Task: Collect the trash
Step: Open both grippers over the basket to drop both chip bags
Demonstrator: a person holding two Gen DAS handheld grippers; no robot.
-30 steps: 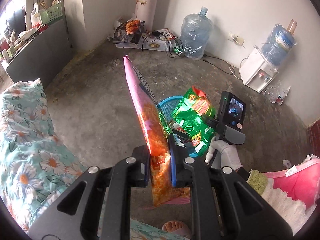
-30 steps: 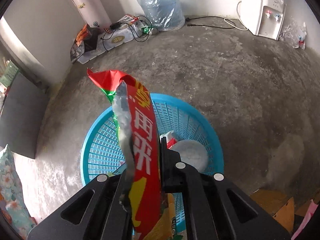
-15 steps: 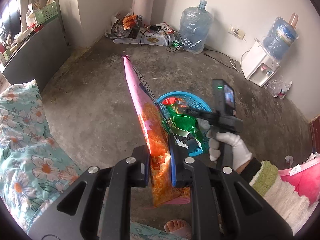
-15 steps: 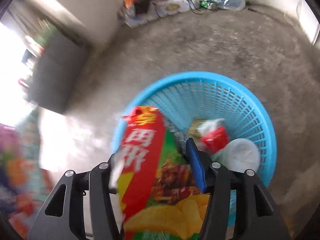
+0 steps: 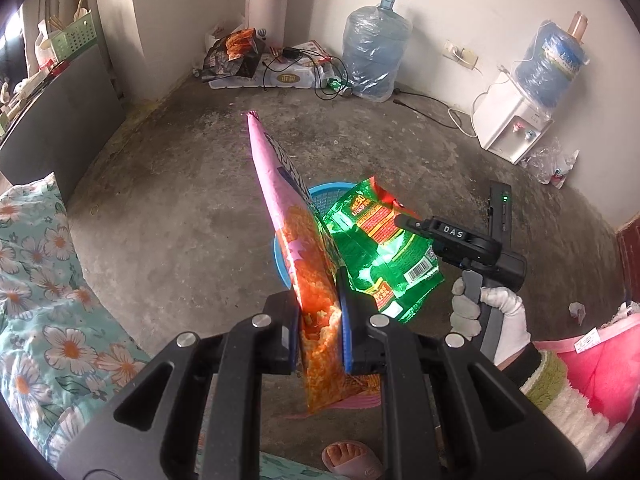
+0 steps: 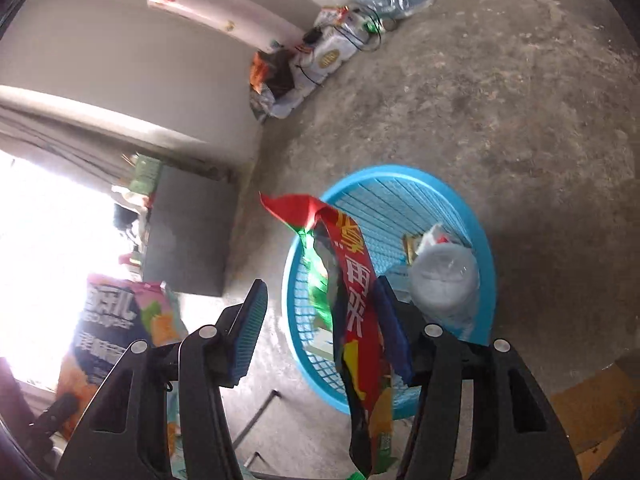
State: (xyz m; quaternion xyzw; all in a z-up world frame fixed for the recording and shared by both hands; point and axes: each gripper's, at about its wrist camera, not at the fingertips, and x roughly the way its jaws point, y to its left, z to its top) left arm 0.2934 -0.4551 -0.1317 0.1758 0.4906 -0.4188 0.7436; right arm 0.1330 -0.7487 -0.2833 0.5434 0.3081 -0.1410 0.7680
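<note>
A bare concrete floor (image 5: 172, 216) runs to white walls, where a large water bottle (image 5: 376, 60) stands by a tangle of cables and a water dispenser (image 5: 516, 128) sits further along. A floral-print cloth (image 5: 44, 292) fills the near left of the left wrist view.

On the floor stands the blue basket (image 6: 472, 216), which holds a clear plastic lid (image 6: 444, 276) and some small wrappers.

The left gripper (image 5: 318, 320) clamps the pink and orange snack bag (image 5: 292, 232), its pads pressed on the bag's lower part so that the bag stands up edge-on, in front of the basket.

The right gripper (image 6: 320, 332), held by a white-gloved hand (image 5: 492, 316), has just been opening: its jaws stand apart, the left pad clear of everything. The green and red snack bag (image 6: 352, 292) hangs between them over the near rim of the basket, lying close against the right finger (image 6: 392, 328); whether it touches that pad or is slipping free I cannot tell, as the picture is blurred. In the left wrist view the same bag shows crumpled and green, above the basket.
</note>
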